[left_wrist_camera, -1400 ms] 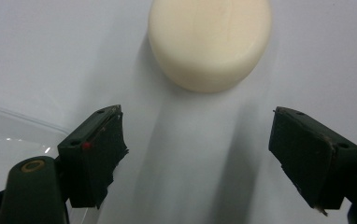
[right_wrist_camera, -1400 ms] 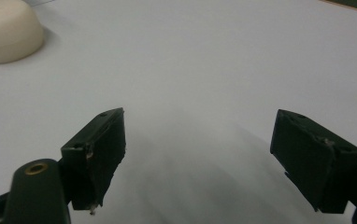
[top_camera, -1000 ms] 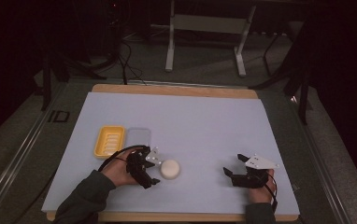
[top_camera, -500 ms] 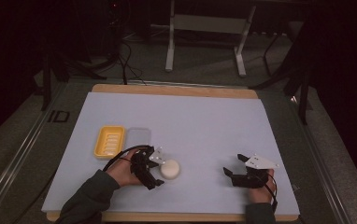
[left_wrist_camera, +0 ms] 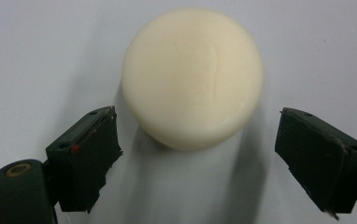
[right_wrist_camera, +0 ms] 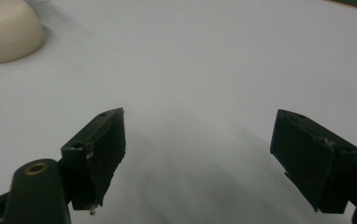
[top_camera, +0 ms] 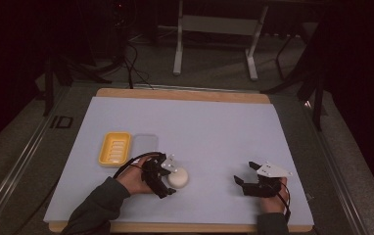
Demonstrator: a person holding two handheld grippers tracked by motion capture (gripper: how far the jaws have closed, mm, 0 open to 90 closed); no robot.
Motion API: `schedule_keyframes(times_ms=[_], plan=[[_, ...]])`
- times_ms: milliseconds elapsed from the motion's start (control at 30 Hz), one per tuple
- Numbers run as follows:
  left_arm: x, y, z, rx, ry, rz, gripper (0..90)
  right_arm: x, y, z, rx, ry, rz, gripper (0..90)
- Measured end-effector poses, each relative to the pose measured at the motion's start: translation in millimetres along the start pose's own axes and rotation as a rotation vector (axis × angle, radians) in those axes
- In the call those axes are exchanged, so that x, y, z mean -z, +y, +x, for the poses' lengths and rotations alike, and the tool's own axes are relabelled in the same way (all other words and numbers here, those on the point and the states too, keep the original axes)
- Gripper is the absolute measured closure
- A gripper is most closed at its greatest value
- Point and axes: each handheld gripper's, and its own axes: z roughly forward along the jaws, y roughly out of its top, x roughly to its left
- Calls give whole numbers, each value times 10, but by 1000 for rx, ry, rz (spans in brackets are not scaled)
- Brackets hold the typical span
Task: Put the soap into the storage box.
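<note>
Left gripper (top_camera: 171, 177) jaws just closing in a little after opening, wide apart, pads clear of cream soap bar (left_wrist_camera: 193, 77). Bar lies on white mat (top_camera: 209, 127), just ahead of jaws, no longer gripped as one second ago; same spot. Yellow soap dish (top_camera: 115, 148) nearby. Right gripper (top_camera: 244, 181) unmoved, gaping, empty.

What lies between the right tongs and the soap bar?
Nothing: bare white mat runs from the right tongs to the soap bar, seen in the high view and right gripper view.
</note>
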Motion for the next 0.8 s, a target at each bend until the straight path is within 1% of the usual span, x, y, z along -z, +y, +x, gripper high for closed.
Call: schedule_keyframes(times_ms=[400,433,533,633,800], plan=[[-82,107,25,-8,-7,2,144,2,0,0,-1,0,0,179],[-101,122,32,-14,-5,9,144,2,0,0,-1,0,-1,179],[-127,134,32,-10,4,15,132,2,0,0,-1,0,-1,179],[-156,153,31,-16,10,27,132,2,0,0,-1,0,0,179],[-162,174,32,-22,11,32,138,-1,0,1,0,1,0,179]])
